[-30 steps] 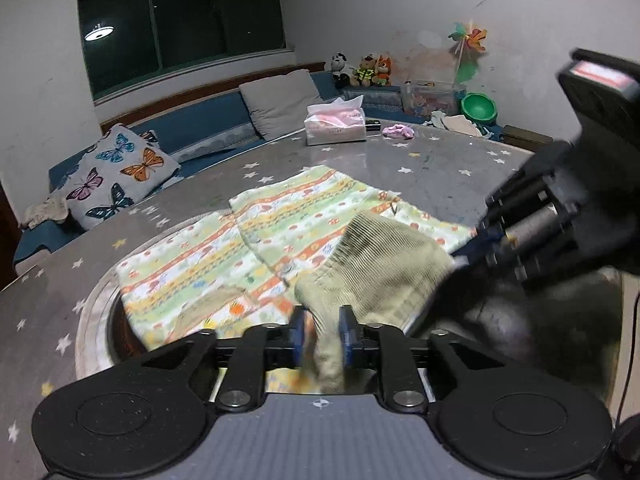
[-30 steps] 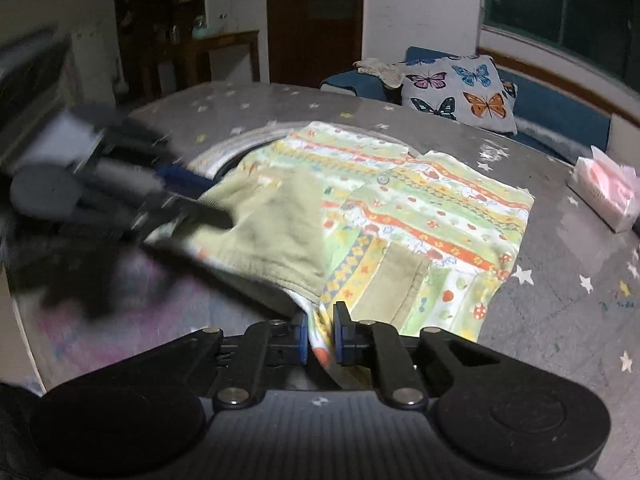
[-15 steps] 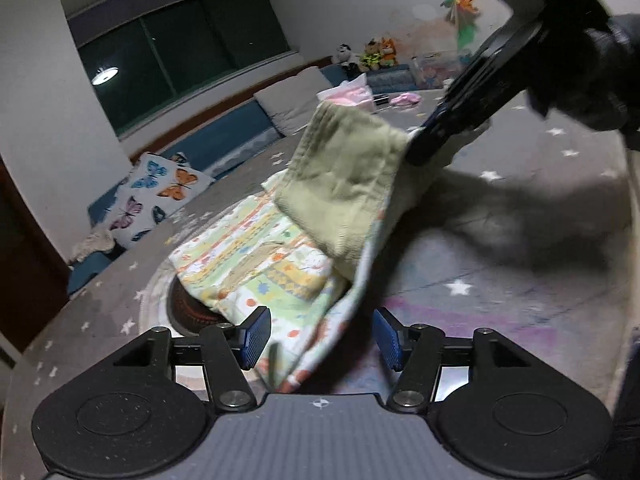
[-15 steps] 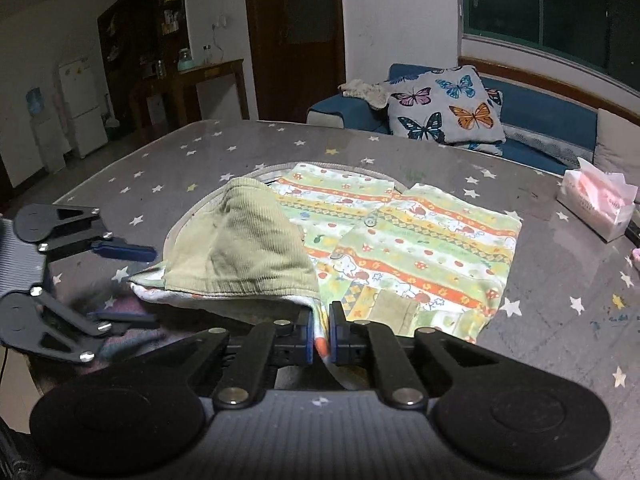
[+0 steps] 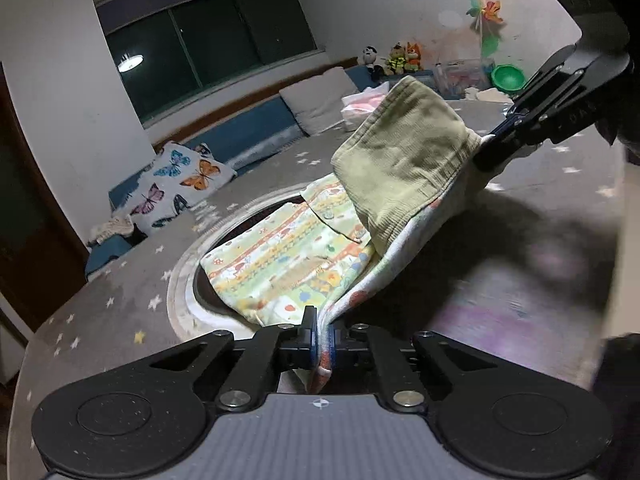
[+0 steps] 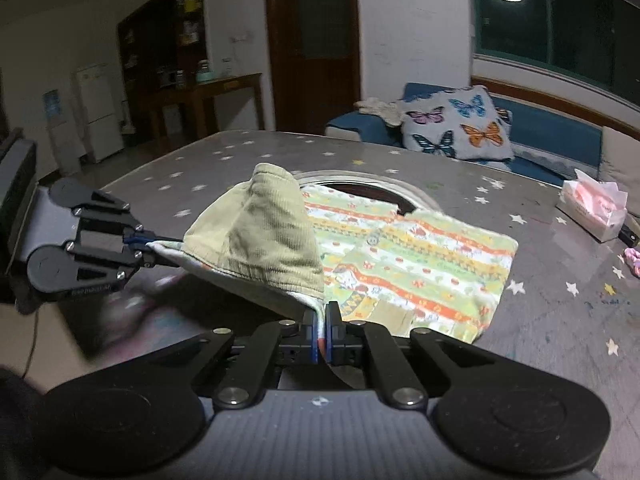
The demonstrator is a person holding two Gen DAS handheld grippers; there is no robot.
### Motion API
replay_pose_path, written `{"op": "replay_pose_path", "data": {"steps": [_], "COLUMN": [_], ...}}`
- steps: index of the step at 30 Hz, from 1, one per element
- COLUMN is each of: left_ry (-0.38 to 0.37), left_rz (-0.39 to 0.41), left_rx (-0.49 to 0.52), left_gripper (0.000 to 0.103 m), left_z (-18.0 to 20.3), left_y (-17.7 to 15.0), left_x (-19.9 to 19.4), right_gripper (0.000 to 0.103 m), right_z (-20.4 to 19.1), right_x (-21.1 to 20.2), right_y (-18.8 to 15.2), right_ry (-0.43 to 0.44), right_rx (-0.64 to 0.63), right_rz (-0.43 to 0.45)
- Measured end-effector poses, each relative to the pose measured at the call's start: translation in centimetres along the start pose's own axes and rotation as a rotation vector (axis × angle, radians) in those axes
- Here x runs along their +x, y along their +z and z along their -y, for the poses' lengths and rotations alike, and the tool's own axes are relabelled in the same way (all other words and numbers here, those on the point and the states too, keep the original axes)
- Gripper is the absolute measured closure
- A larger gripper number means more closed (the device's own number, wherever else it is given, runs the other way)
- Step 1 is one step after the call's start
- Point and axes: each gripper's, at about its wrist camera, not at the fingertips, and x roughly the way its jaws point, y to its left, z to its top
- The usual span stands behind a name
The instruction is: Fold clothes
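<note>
A child's patterned shirt (image 5: 288,256) with yellow, orange and green stripes lies on a grey star-print table (image 5: 120,292). Its olive corduroy collar part (image 5: 404,160) is lifted off the table. My left gripper (image 5: 320,334) is shut on one edge of the shirt. My right gripper (image 6: 320,330) is shut on the other edge; it also shows in the left wrist view (image 5: 496,148). The fabric hangs stretched between them above the table. In the right wrist view the shirt (image 6: 420,260) lies flat beyond, the collar part (image 6: 260,232) raised, and the left gripper (image 6: 148,246) is at left.
A round recess (image 5: 188,280) in the table lies under the shirt. A tissue box (image 6: 596,208) and a small pink item (image 6: 632,260) sit at the table's far right. A sofa with a butterfly cushion (image 6: 456,128) runs behind the table.
My left gripper, open half a second ago, has shut on the shirt's edge. Both grippers now hold the edge raised and stretched. The right gripper stayed shut.
</note>
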Motion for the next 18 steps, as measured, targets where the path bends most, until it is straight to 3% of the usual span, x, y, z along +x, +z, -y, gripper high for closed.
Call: {"op": "replay_pose_path", "data": {"steps": [3, 7, 13, 18], "left_ry": [-0.029, -0.015, 0.022, 0.011], "left_rz": [0.008, 0.036, 0.044, -0.006], "left_rx": [-0.008, -0.028, -0.093, -0.151], "left_gripper": [0.097, 0.097, 0.097, 0.097], "left_z": [0.5, -0.3, -3.8, -7.3], "left_y": [0.2, 1.5, 4.4, 6.9], "left_x": [-3.0, -3.3, 0.7, 5.5], "right_gripper": [0.100, 0.100, 0.100, 0.100], "right_z": [-1.4, -1.5, 0.8, 3.4], "right_x": [-2.7, -3.3, -0.6, 3.5], "right_y": [-0.3, 0.9, 5.1, 8.9], "right_ry": [0.022, 0.004, -0.011, -0.031], "right_rx": [-0.022, -0.064, -0.070, -0.075], "right_rz": [0.004, 0.014, 0.037, 0.014]}}
